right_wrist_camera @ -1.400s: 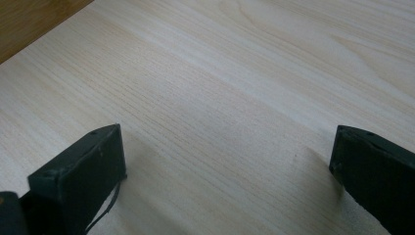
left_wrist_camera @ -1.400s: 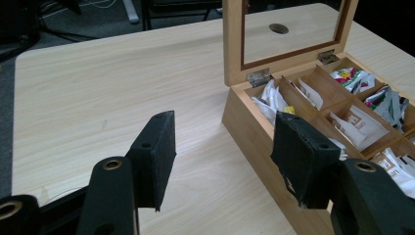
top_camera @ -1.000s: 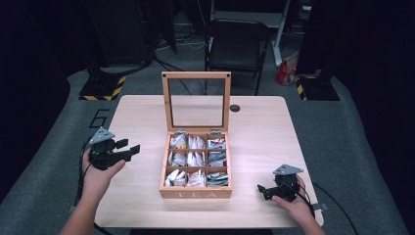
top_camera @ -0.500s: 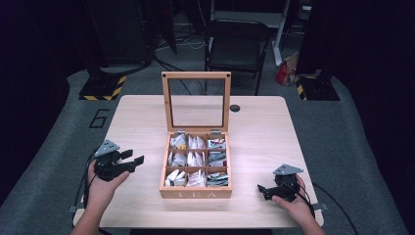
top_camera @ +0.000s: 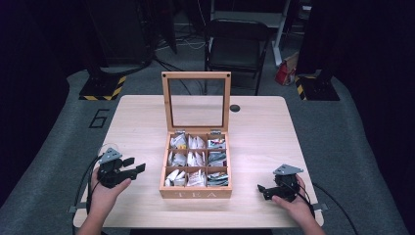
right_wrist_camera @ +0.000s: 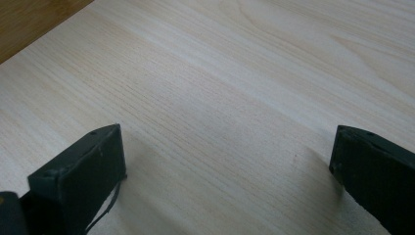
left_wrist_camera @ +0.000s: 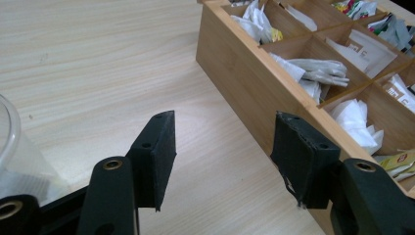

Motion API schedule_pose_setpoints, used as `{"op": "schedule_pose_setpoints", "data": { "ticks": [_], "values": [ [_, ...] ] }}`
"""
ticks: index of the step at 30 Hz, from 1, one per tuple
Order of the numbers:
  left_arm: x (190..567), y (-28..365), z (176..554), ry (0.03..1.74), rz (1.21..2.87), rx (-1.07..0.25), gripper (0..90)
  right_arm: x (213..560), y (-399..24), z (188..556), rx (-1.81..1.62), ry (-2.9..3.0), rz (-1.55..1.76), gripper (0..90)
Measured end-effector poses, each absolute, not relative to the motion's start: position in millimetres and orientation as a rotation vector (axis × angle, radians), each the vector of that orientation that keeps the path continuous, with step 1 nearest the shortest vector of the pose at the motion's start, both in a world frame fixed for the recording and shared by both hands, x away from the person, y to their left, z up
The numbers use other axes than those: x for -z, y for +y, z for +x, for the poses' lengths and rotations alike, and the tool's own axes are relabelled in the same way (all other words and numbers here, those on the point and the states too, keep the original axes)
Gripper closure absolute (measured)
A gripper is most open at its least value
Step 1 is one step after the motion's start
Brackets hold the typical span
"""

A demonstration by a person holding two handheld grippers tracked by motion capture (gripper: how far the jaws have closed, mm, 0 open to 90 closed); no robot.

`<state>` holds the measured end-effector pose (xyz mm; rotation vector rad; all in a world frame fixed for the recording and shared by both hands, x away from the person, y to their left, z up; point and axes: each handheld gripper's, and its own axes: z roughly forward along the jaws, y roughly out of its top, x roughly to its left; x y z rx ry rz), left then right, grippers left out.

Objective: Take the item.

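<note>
Two grippers rest low over the tabletop (top_camera: 254, 117), both with jaws spread and nothing between them. Left gripper (top_camera: 134, 165): near the front left corner, tips aimed at the left wall of the tea box (top_camera: 195, 192), just beside it. Right gripper (top_camera: 262, 189): near the front right corner, pointing toward the box across bare wood. Box: mid-table toward the front edge, lid (top_camera: 196, 101) upright, nine compartments holding tea bags (top_camera: 195, 159).

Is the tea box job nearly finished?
Hard to say. The tea box stands with its lid up and every compartment holds tea bags. Both grippers, left gripper and right gripper, are open and hold nothing, beside the box. Any picking or closing is yet to come.
</note>
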<state>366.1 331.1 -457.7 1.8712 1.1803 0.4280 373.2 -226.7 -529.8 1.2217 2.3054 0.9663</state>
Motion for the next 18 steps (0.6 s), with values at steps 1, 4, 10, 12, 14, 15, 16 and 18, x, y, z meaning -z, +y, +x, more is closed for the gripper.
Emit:
{"op": "schedule_pose_setpoints", "data": {
  "ticks": [1, 4, 10, 12, 14, 15, 16, 18],
  "values": [
    [460, 330, 366, 1.181, 1.868, -0.426, 41.9, 530, -227, 373, -0.966, 2.305, 1.221, 0.0],
    [465, 331, 365, 1.181, 1.876, -0.414, 41.4, 530, -227, 373, -0.967, 2.305, 1.221, 0.0],
    [475, 331, 365, 1.201, 1.873, -0.399, 41.3, 530, -227, 373, -0.966, 2.305, 1.221, 0.0],
    [477, 330, 365, 1.207, 1.866, -0.405, 41.3, 530, -227, 373, -0.966, 2.305, 1.222, 0.0],
    [478, 331, 366, 1.204, 1.882, -0.405, 41.3, 530, -227, 373, -0.967, 2.305, 1.222, 0.0],
    [479, 331, 366, 1.206, 1.876, -0.41, 41.3, 530, -227, 373, -0.966, 2.305, 1.221, 0.0],
    [480, 331, 366, 1.209, 1.883, -0.401, 41.3, 530, -227, 373, -0.966, 2.305, 1.221, 0.0],
    [481, 330, 367, 1.214, 1.871, -0.406, 41.2, 530, -227, 373, -0.967, 2.305, 1.222, 0.0]
  ]
}}
